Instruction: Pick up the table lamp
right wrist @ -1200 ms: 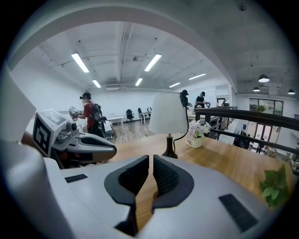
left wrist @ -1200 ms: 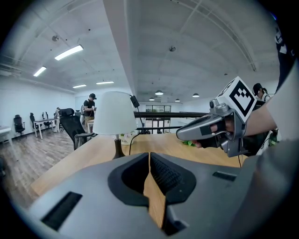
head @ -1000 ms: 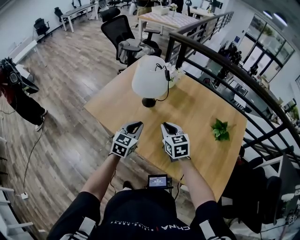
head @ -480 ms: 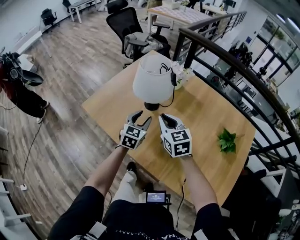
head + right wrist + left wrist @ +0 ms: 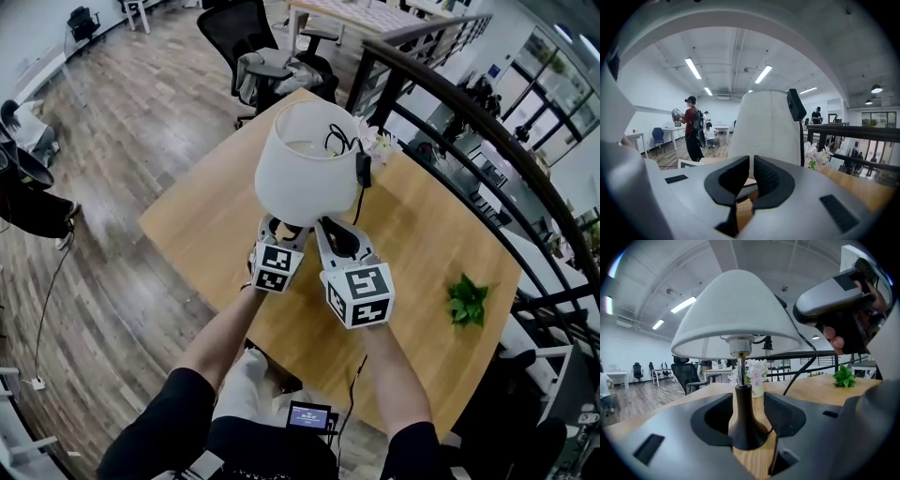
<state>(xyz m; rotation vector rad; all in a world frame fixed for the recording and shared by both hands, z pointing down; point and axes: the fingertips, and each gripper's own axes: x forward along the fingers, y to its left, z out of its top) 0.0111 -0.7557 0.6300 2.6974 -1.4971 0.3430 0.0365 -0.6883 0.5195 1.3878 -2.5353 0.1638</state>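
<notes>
The table lamp has a white shade (image 5: 305, 173) and a dark flared base with a chrome neck (image 5: 743, 423), and it stands on the wooden table (image 5: 422, 234). My left gripper (image 5: 279, 230) reaches under the shade. Its jaws are opening, and the base stands between them (image 5: 750, 413) with the pads clear of it on both sides. To its right, my right gripper (image 5: 333, 234) points at the shade (image 5: 766, 126); its jaws (image 5: 751, 176) are shut with nothing in them. A black cord with a switch (image 5: 796, 105) hangs down the shade's right side.
A vase of pale flowers (image 5: 380, 145) stands just behind the lamp. A small green plant (image 5: 467, 300) sits at the table's right. A dark railing (image 5: 450, 112) runs along the far side. Office chairs (image 5: 244, 37) stand beyond the table, and people stand in the room (image 5: 691, 124).
Both grippers have moved forward across the table to the lamp. The left jaws, shut a second ago, have spread open around the lamp's base.
</notes>
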